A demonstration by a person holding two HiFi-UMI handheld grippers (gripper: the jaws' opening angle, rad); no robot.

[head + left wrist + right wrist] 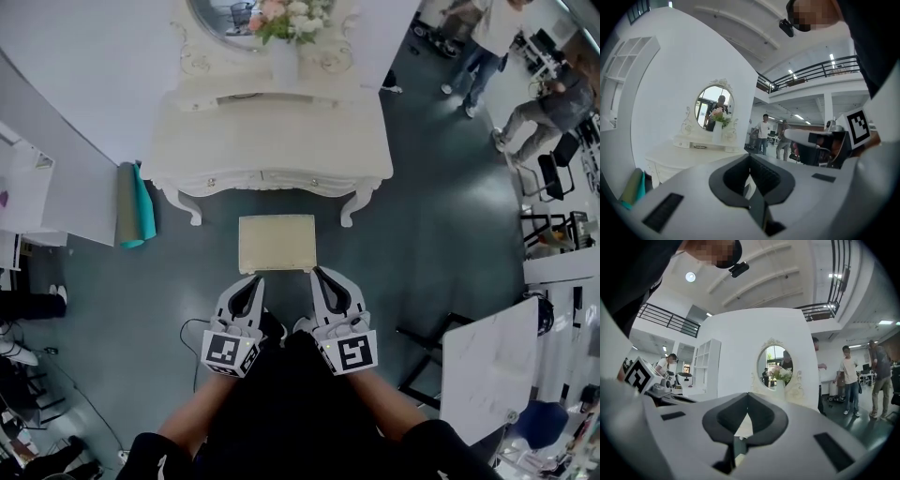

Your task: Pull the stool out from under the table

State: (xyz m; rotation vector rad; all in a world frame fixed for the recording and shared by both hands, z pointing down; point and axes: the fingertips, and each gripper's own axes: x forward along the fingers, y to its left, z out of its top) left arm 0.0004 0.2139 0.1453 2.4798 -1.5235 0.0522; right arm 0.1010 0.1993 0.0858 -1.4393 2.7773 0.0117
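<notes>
The cream square stool (277,243) stands clear of the white dressing table (272,141), with a strip of dark floor (431,234) between its far edge and the table's curved legs. The left gripper (255,281) and right gripper (319,275) have their jaws pressed together and empty, tips by the stool's near corners. Open floor lies on either side.

Closed left tongs (750,158) before dressing table (682,157)

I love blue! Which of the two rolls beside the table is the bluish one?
The teal roll, the one closer to the table; the grey roll sits on its far side.
</notes>
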